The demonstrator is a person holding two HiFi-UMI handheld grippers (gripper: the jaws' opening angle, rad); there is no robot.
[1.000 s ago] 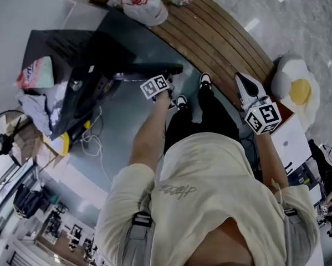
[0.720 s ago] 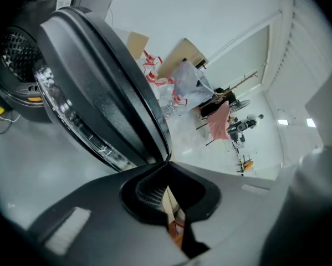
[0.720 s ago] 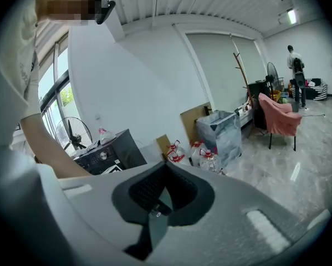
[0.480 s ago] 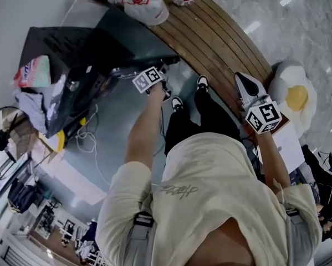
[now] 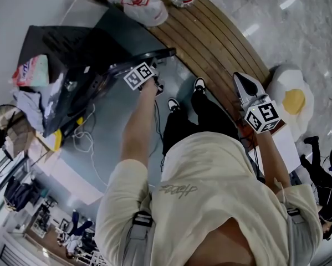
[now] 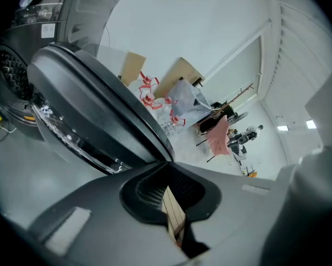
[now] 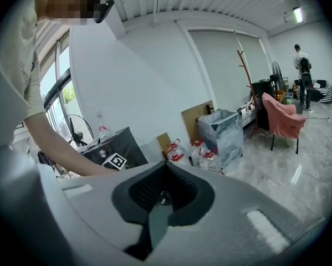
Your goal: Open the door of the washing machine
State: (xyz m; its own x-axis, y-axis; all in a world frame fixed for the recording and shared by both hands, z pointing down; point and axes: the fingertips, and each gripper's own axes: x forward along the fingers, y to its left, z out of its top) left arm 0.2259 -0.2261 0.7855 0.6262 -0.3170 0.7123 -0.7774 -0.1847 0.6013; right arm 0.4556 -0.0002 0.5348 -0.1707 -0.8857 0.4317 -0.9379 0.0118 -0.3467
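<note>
The dark washing machine (image 5: 60, 54) stands at the upper left of the head view, and its round door (image 5: 149, 57) is swung out from the front. My left gripper (image 5: 146, 65) reaches to the door's free rim with its marker cube just below. In the left gripper view the glass door (image 6: 93, 115) runs down to the tips of the left gripper (image 6: 168, 165), which is shut with the rim against it. The drum opening (image 6: 10, 73) shows at the far left. My right gripper (image 5: 239, 77) hangs off to the right over the wooden slats, away from the machine, shut and empty (image 7: 164, 168).
A curved wooden slatted bench (image 5: 210, 37) runs behind the person's feet. Plastic bags (image 5: 141, 4) lie at its top end. Clothes and a detergent bag (image 5: 35, 73) sit on the machine, and cables (image 5: 91, 140) trail beside it. A fried-egg cushion (image 5: 293, 96) lies at the right.
My left gripper has moved up and to the left in the head view, and the door's rim has swung with it, further from the machine. The right gripper has barely shifted.
</note>
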